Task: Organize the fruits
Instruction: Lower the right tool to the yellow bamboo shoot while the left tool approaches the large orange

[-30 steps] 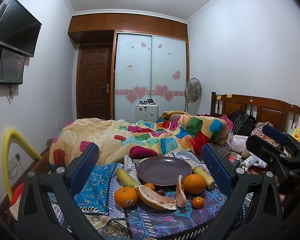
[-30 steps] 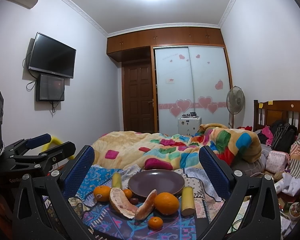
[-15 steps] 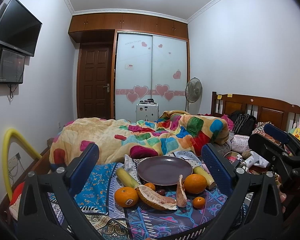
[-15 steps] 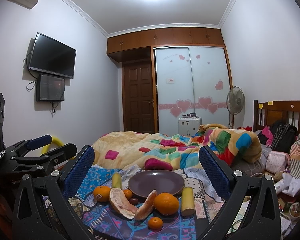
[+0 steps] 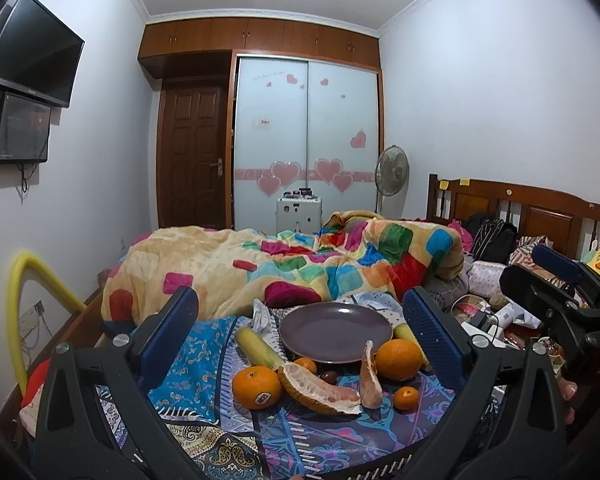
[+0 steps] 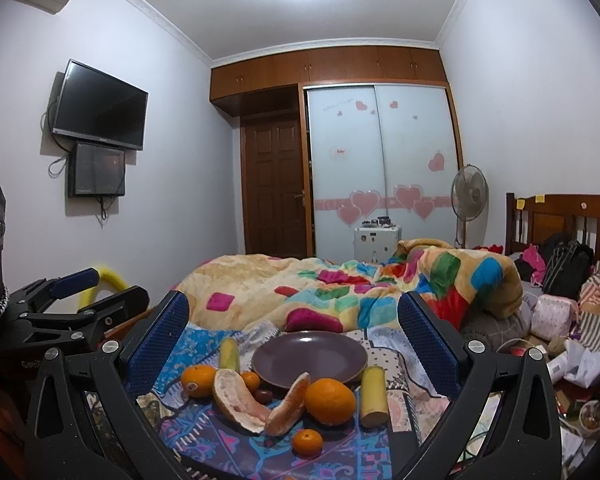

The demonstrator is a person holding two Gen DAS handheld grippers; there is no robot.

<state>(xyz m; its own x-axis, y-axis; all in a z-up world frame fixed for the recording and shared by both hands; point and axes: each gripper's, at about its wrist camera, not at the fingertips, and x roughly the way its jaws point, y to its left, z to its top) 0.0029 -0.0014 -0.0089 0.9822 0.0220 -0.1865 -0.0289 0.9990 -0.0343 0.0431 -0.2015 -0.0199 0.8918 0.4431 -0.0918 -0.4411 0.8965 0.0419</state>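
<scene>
An empty purple plate sits on a patterned cloth. In front of it lie a stickered orange, a big orange, two pomelo pieces, small tangerines, a dark grape and two yellow cut stalks. My left gripper is open and empty, above the near fruits. My right gripper is open and empty, above the fruits.
A bed with a colourful quilt lies behind the cloth. Clutter, bags and a wooden headboard are at the right. A yellow foam tube stands at the left. The right gripper shows in the left view.
Both grippers stay open. The left view has shifted very slightly; the fruits have not moved.
</scene>
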